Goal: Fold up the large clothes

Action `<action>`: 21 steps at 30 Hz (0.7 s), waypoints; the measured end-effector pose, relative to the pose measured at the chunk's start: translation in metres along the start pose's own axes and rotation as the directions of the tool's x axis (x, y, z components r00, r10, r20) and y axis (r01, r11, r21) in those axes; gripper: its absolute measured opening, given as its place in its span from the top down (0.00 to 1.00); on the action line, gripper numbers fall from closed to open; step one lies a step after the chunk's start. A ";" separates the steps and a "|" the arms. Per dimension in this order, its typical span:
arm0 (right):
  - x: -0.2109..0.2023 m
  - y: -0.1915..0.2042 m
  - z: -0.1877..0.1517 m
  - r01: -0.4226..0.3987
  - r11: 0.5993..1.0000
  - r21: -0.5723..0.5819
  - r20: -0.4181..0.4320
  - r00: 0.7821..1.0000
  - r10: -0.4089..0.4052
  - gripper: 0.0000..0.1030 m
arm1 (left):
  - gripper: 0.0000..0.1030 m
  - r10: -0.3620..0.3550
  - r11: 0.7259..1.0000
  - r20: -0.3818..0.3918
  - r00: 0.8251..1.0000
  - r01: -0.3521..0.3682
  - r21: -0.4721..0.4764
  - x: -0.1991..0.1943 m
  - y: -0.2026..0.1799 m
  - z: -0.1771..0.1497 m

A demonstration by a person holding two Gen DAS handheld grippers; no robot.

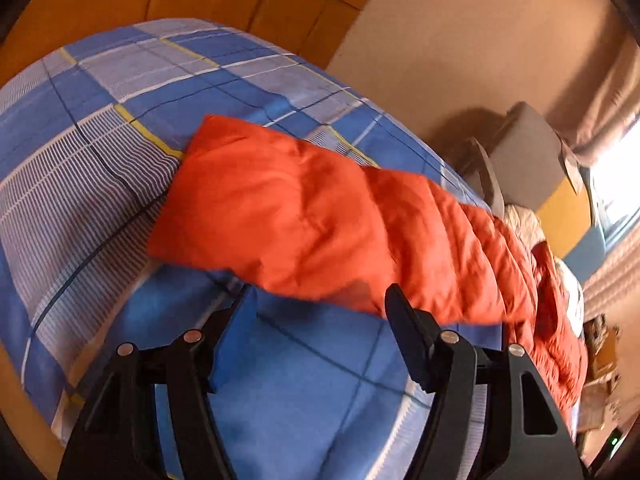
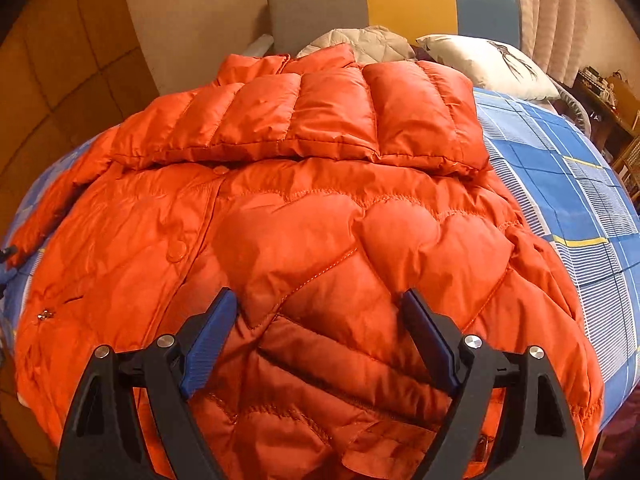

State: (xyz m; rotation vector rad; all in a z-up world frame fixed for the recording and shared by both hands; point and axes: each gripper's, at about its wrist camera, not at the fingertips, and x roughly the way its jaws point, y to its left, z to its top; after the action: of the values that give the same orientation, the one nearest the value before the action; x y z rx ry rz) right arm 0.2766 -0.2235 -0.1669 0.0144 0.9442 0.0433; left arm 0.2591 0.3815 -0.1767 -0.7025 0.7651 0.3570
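One orange jacket [image 2: 304, 240], one checked bedspread [image 2: 560, 184], one white pillow [image 2: 480, 60], two grippers [image 1: 316, 304] [image 2: 320, 308].

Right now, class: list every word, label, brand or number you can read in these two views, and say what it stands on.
None can be read.
Orange jacket: no label or brand shows.
White pillow: a dark drawing, no letters.
Shelf items: too small and blurred to read.
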 end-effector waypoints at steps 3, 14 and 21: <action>0.001 0.001 -0.001 0.007 1.000 -0.007 -0.003 1.000 -0.007 0.18 | 0.40 0.013 0.999 -0.003 1.000 -0.013 -0.035 0.009 0.010 0.008; 0.006 0.001 -0.003 0.013 1.000 -0.013 -0.014 1.000 -0.013 0.18 | 0.94 -0.018 0.995 0.050 0.999 0.013 0.096 -0.003 -0.019 0.011; 0.003 -0.003 -0.005 -0.001 1.000 -0.004 -0.009 1.000 0.001 0.18 | 0.94 -0.123 0.966 0.115 0.986 0.093 0.240 -0.041 -0.075 0.004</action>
State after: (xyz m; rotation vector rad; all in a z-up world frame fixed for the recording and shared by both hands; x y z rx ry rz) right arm 0.2749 -0.2264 -0.1723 0.0113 0.9535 0.0463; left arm 0.2730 0.3285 -0.1113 -0.4914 0.6312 0.2060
